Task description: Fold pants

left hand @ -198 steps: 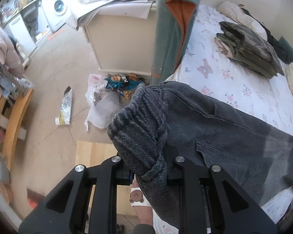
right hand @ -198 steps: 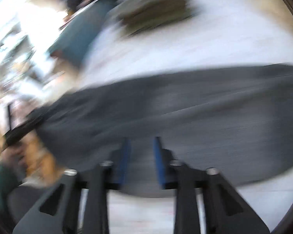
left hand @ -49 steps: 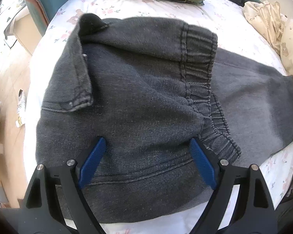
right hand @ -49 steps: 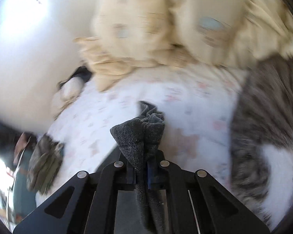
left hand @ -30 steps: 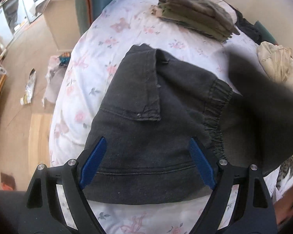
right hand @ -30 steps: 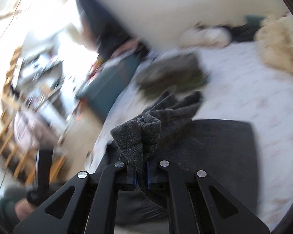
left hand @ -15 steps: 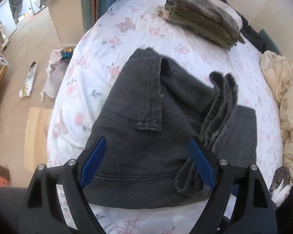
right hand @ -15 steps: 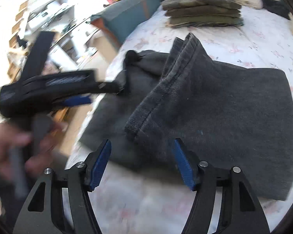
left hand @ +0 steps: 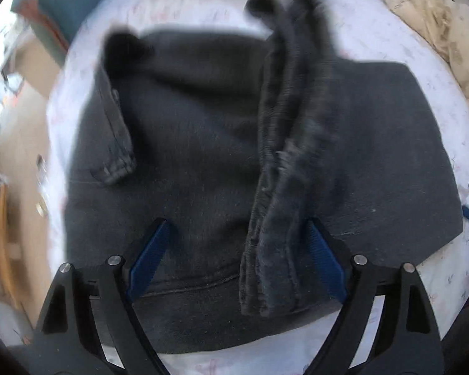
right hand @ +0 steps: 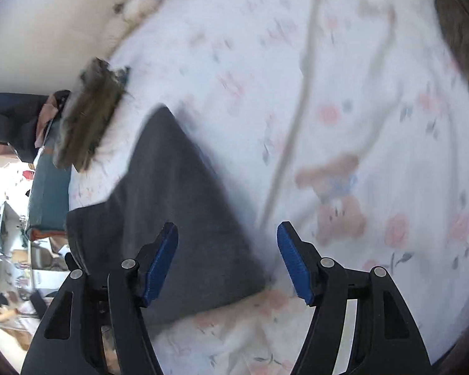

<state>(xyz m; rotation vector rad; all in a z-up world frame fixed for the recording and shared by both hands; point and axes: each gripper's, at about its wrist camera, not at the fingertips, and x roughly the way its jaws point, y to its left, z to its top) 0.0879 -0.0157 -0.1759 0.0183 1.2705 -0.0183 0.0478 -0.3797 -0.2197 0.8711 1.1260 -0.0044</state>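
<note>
Folded dark pants (left hand: 203, 156) are laid on the bed (right hand: 344, 93). Both the left hand-held gripper (left hand: 236, 259) and the right hand-held gripper (right hand: 226, 259) are spread wide, empty. Olive folded clothes (right hand: 87, 118) at ten o'clock are shown clearly only rightward.

- Dark grey pants (left hand: 197, 156) lie folded across the frame's middle on the bed.
- Bunched hems (left hand: 284, 168) run down its centre-right.

charcoal grey pants (left hand: 203, 143) on white bedsheet (right hand: 344, 93) with pink flowers.
</note>
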